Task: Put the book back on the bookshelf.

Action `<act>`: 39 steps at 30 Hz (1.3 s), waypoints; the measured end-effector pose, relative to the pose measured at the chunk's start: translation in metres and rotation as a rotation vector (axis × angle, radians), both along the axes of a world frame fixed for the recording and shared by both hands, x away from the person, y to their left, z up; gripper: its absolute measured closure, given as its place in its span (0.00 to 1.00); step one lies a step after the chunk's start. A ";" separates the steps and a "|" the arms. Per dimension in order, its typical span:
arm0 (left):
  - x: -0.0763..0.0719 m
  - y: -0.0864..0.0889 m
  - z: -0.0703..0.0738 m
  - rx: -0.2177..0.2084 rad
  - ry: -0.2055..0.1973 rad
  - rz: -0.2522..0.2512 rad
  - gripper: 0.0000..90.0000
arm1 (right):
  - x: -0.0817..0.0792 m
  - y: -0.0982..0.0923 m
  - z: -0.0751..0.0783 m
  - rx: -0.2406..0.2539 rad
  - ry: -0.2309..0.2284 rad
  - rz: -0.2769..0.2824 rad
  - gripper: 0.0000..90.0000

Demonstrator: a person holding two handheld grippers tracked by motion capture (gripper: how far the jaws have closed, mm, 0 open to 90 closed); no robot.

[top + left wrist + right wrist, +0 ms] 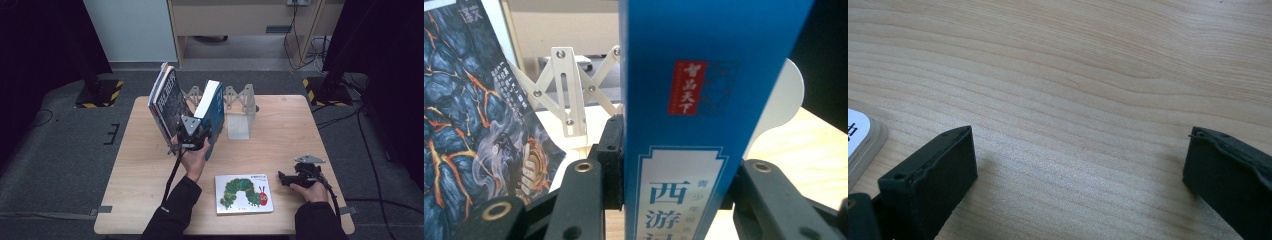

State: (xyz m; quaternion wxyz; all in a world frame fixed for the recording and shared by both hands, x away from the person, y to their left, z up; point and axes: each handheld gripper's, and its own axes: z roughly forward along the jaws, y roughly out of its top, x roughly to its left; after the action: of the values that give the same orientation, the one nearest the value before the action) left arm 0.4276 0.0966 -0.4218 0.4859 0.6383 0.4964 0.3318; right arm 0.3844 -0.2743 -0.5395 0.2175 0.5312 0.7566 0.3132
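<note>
Left hand-held gripper (196, 136) clamps the blue book (214, 112) by its spine; keep it upright, seat it beside the dark book (170, 102). Right hand-held gripper (295, 178) rests wide open, empty.

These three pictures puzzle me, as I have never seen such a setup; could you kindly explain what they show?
A person sits at a wooden table with a hand-held two-jaw gripper in each hand. The high view looks down from above; the other two come from cameras riding on the grippers. The left gripper is clamped on the spine of an upright blue book, beside dark-covered books leaning in an expandable white book stand. The right gripper rests low on the table, jaws open and empty. A caterpillar picture book lies flat near the front edge.
</note>
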 end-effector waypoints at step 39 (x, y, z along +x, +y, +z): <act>0.020 0.001 -0.013 -0.080 0.001 -0.096 0.62 | 0.000 0.000 0.000 -0.001 -0.002 0.003 0.01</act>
State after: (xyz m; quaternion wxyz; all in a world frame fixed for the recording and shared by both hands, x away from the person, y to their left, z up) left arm 0.4481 0.0974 -0.4353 0.5261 0.6416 0.4782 0.2880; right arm 0.3846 -0.2739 -0.5397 0.2180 0.5298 0.7571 0.3138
